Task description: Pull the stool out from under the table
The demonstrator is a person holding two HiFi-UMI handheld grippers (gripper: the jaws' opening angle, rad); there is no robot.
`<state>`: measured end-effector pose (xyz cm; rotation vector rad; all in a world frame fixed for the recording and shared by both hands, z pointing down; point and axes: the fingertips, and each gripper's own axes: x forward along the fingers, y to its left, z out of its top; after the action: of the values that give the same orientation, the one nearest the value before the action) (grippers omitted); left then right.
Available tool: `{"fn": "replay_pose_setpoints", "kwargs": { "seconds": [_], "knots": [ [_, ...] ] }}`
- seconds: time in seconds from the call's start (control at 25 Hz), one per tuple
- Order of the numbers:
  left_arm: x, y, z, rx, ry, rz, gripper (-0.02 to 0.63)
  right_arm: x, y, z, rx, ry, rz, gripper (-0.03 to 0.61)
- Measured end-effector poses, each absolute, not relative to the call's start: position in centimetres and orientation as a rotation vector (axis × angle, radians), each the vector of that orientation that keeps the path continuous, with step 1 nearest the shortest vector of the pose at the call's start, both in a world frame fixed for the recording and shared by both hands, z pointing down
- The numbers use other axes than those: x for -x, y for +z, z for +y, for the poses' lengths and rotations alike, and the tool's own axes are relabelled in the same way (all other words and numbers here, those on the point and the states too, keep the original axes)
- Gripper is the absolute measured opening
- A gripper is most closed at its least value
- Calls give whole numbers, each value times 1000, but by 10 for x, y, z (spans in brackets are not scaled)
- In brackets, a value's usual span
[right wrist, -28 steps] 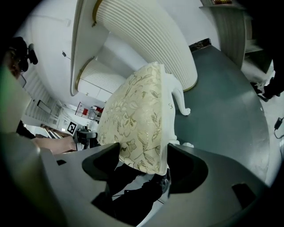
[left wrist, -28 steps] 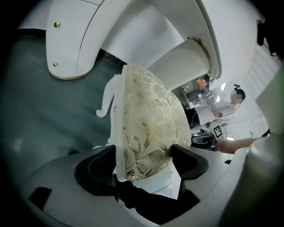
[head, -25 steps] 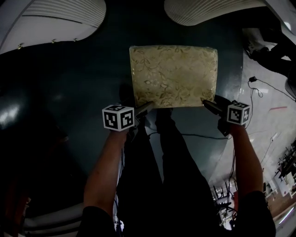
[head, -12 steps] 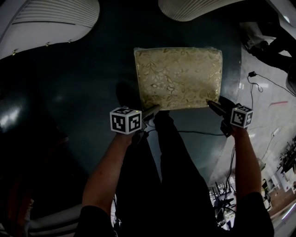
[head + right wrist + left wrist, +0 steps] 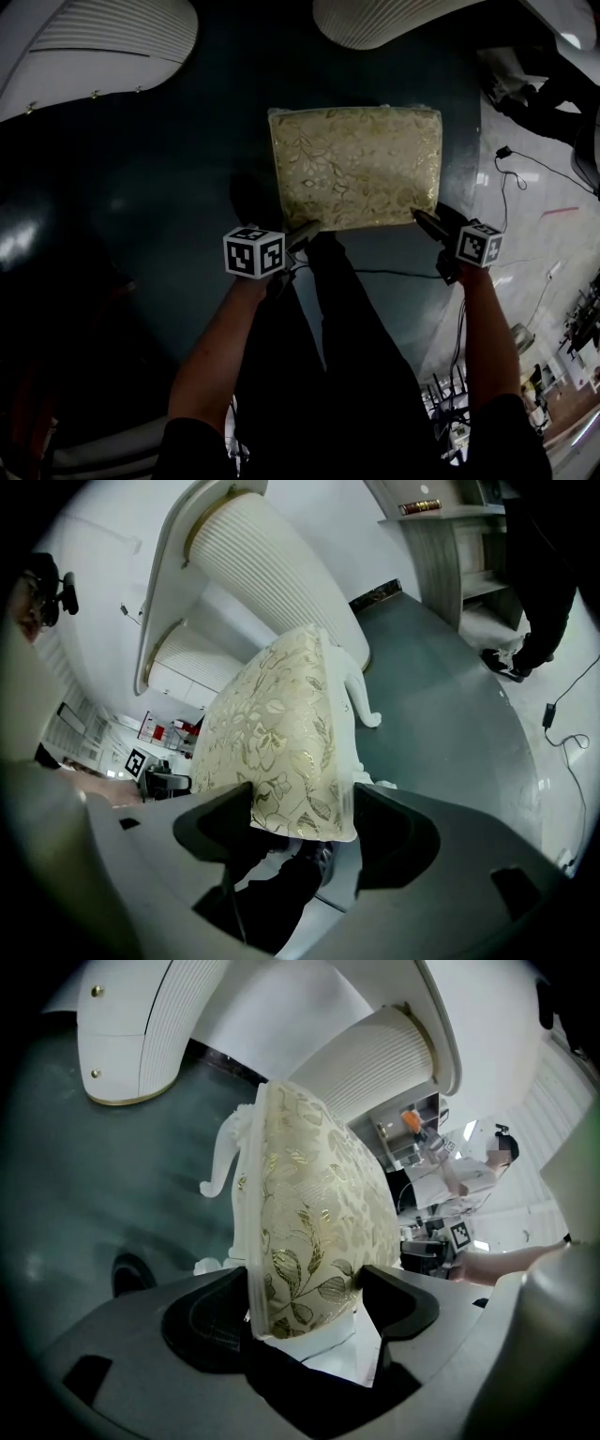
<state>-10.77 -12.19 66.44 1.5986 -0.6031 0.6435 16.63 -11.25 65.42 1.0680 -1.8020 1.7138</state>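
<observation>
the person is wearing dark short sleeves (image 5: 192,448) and dark trousers (image 5: 356,366). the left gripper (image 5: 305,1297) and right gripper (image 5: 300,822) are showing grey bodies with black jaws, each carrying a white cube (image 5: 254,253) with black square markers.

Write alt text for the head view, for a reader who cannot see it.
Seen from above, a stool upholstered in a gold leaf pattern stands on a dark floor, with the left gripper and right gripper each clamped on one near corner. The person's forearms and dark-clad legs fill the bottom; white ribbed table parts show at the top.
</observation>
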Motion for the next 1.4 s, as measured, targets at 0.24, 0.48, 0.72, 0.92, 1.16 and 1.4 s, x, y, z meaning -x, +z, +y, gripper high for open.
{"fn": "replay_pose_setpoints", "kwargs": {
  "seconds": [0.24, 0.48, 0.72, 0.92, 1.16, 1.4],
  "knots": [
    [108, 666, -124, -1605, 647, -620, 391, -167, 655, -111, -1081, 1722, -1797, 296],
    [108, 666, -123, -1594, 656, -606, 391, -168, 656, -117, -1071, 1693, -1772, 296],
    [121, 644, -137, -1662, 732, -673, 391, -181, 648, -119, -1123, 1611, -1731, 296],
    [136, 570, -151, -1661, 637, -714, 391, -176, 596, -132, -1158, 1623, -1773, 296],
    [145, 447, -172, -1805, 607, -775, 288, -146, 485, -179, -1137, 1555, -1955, 295],
    [147, 346, -189, -1934, 445, -805, 173, -98, 392, -207, -1023, 1461, -2162, 295]
  ]
}}
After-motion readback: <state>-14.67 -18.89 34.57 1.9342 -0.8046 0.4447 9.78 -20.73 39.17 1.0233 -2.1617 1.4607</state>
